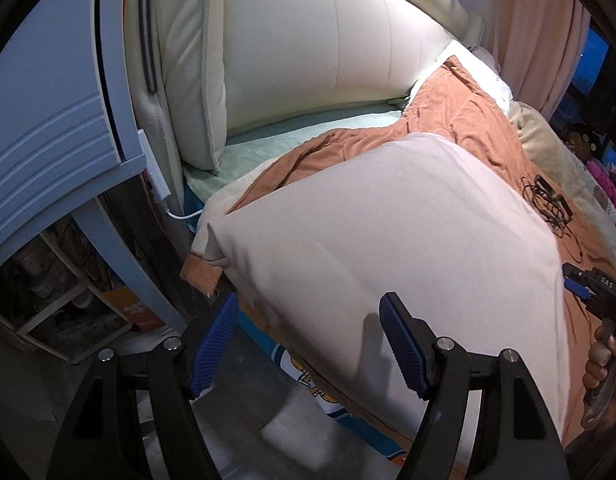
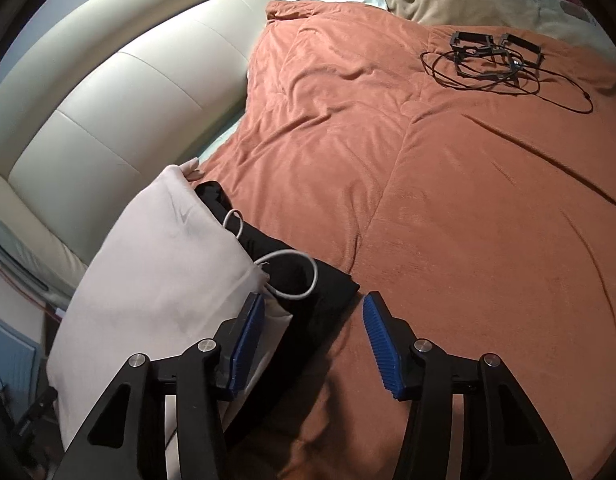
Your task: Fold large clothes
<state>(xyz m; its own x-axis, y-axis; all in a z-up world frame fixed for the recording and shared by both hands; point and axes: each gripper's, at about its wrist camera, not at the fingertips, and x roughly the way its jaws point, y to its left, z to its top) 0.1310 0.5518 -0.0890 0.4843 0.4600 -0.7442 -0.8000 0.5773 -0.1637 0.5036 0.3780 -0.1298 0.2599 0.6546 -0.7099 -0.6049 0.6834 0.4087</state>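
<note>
A large pale pink garment (image 1: 388, 232) lies folded flat on the orange blanket (image 1: 468, 112), near the bed's left edge. My left gripper (image 1: 308, 344) hovers open over its near corner; one blue pad is above the cloth and the other is off the bed's side, and nothing is pinched. In the right wrist view the same garment (image 2: 156, 264) lies at the left, with black cloth (image 2: 328, 304) and a looped white cord (image 2: 296, 276) sticking out from under its right edge. My right gripper (image 2: 314, 340) stands open above that black cloth, its left pad beside the pale hem.
A cream padded headboard (image 1: 308, 48) runs behind the bed. Black cables and small frames (image 2: 496, 56) lie on the blanket at the far right. A blue cabinet (image 1: 48, 120) and floor clutter stand left of the bed. A hand (image 1: 604, 360) holds the right gripper's handle.
</note>
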